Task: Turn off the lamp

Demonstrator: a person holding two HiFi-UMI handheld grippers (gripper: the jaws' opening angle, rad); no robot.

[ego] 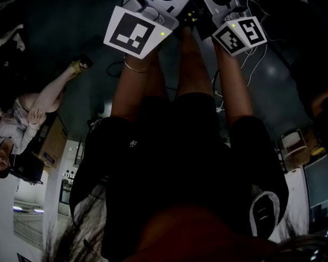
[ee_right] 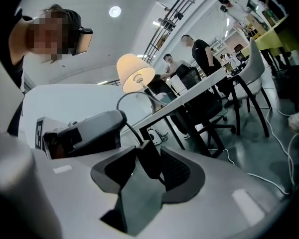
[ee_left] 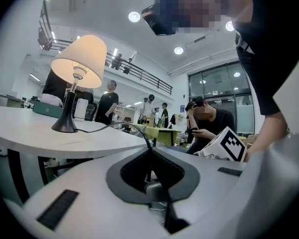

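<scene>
The lamp stands on the white worktop at the upper left of the left gripper view, its shade glowing. Its black cord runs from the base across the worktop edge to the left gripper, whose jaws are closed on it. In the right gripper view the lit lamp is at the upper centre. There the right gripper has its jaws spread apart, with the cord's black inline switch standing between them, ungripped.
</scene>
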